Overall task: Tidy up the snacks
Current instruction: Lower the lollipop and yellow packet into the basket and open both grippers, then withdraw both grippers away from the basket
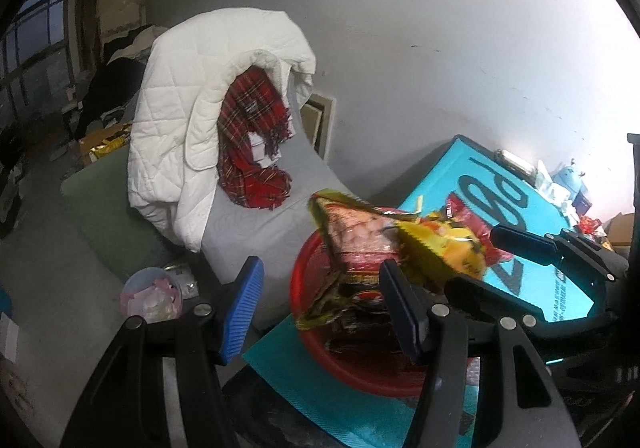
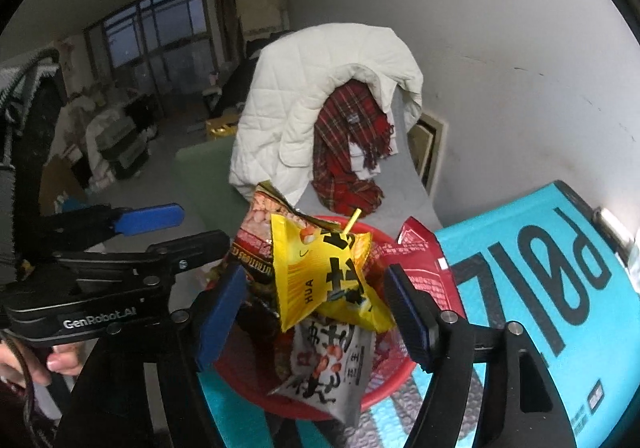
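the right gripper (image 2: 316,312) has its blue-padded jaws spread above the round red plastic basket (image 2: 390,376), with the crinkled yellow snack packet (image 2: 320,272) loose between them at twelve o'clock. the left gripper (image 1: 320,304) is spread and empty at the basket's nine o'clock rim, on the turquoise printed mat (image 2: 540,280).
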The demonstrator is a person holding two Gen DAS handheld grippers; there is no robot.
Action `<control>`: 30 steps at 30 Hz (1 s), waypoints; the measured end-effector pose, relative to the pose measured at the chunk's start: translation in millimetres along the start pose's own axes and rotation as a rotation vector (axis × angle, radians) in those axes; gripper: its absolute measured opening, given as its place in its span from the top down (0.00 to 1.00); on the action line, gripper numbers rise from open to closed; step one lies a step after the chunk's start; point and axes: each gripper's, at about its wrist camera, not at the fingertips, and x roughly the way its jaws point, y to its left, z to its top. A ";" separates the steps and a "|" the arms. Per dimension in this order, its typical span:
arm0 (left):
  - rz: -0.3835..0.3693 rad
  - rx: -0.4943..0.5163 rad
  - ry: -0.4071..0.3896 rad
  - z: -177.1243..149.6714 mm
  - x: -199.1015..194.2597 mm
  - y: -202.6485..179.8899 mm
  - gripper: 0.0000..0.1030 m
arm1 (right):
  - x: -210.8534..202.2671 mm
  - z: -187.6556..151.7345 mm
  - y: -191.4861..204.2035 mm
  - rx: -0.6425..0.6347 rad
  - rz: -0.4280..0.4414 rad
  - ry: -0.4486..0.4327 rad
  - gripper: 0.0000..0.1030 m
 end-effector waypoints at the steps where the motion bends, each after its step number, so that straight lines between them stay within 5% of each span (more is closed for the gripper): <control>1: -0.009 0.005 -0.005 1.0 -1.1 -2.5 0.43 | -2.7 -0.1 -0.9 0.004 -0.007 -0.004 0.30; 13: -0.126 0.090 0.000 15.8 20.0 -50.5 0.43 | -28.8 -9.7 -31.4 0.093 -0.086 -0.011 0.30; 20: -0.052 0.121 0.014 14.7 33.4 -58.4 0.43 | -31.4 -16.2 -47.7 0.140 -0.103 -0.005 0.30; 30: -0.071 0.104 -0.004 16.9 12.9 -55.5 0.43 | -38.7 -12.9 -39.7 0.122 -0.079 -0.017 0.30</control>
